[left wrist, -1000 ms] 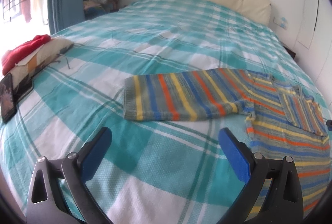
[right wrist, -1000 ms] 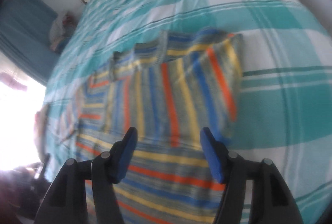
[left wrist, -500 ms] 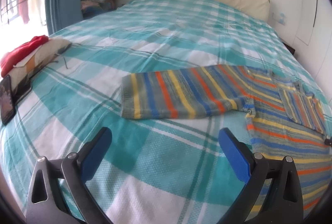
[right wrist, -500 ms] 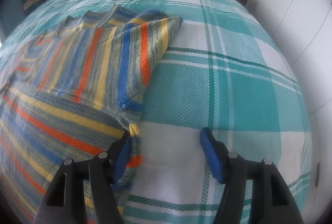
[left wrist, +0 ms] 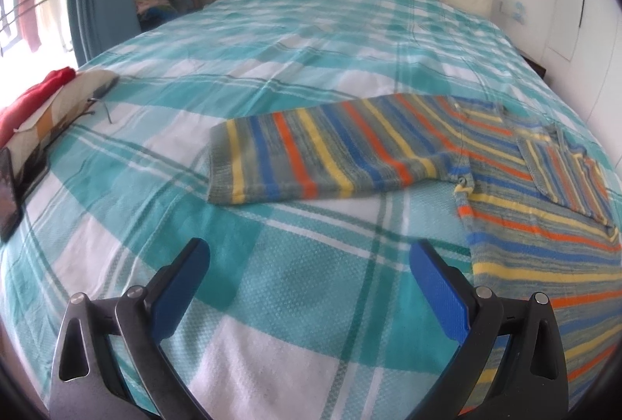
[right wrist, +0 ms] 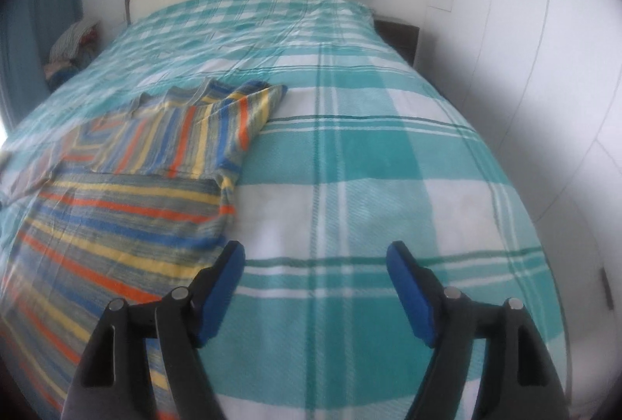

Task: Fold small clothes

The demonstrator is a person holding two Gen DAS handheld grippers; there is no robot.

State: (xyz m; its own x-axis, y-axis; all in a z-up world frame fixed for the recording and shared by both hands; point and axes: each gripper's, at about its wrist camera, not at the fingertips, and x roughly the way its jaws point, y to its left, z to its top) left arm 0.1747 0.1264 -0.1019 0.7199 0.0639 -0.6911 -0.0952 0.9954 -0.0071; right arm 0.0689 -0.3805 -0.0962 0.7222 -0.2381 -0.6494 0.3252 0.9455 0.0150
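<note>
Striped sweater (left wrist: pixel 408 151) flat on bed (left wrist: pixel 311 42), one sleeve folded across.
Left gripper (left wrist: pixel 307 276) spread, empty; right gripper (right wrist: pixel 315 278) just widened, empty, sweater at 10 o'clock.

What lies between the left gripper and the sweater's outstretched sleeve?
Only bare checked bedspread, seen in the left wrist view: the open left gripper holds nothing, and the striped sleeve lies flat beyond it.
</note>
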